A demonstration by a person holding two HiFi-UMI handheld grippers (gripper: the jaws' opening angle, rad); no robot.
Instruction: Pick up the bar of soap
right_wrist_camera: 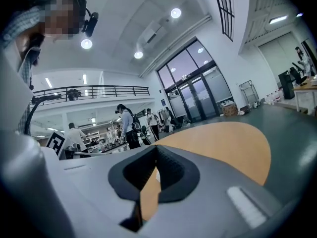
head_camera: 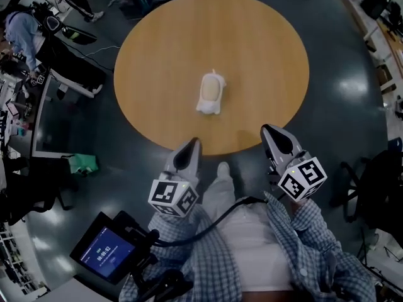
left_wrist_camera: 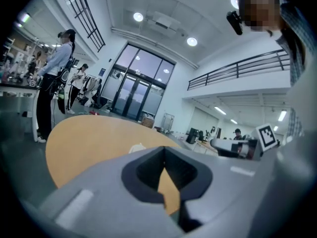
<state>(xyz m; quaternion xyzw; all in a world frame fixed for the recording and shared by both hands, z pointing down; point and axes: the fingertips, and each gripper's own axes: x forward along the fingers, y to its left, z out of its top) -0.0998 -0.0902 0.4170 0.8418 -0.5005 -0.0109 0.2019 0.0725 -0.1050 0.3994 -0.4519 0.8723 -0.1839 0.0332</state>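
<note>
The bar of soap (head_camera: 211, 90) is pale yellow and lies in a white holder near the middle of the round wooden table (head_camera: 264, 55). In the left gripper view the soap (left_wrist_camera: 137, 148) shows as a small white lump just beyond the jaws. My left gripper (head_camera: 192, 143) hovers at the table's near edge, jaws closed together and empty. My right gripper (head_camera: 267, 131) hangs beside it to the right, also at the near edge, its jaws meeting at the tips with nothing held. Both point toward the soap from well short of it.
A handheld screen (head_camera: 104, 253) sits at the lower left by my body. A desk with a monitor (head_camera: 44, 115) and a seated person (head_camera: 19, 33) lie to the left, a black chair (head_camera: 378, 181) to the right. Dark floor surrounds the table.
</note>
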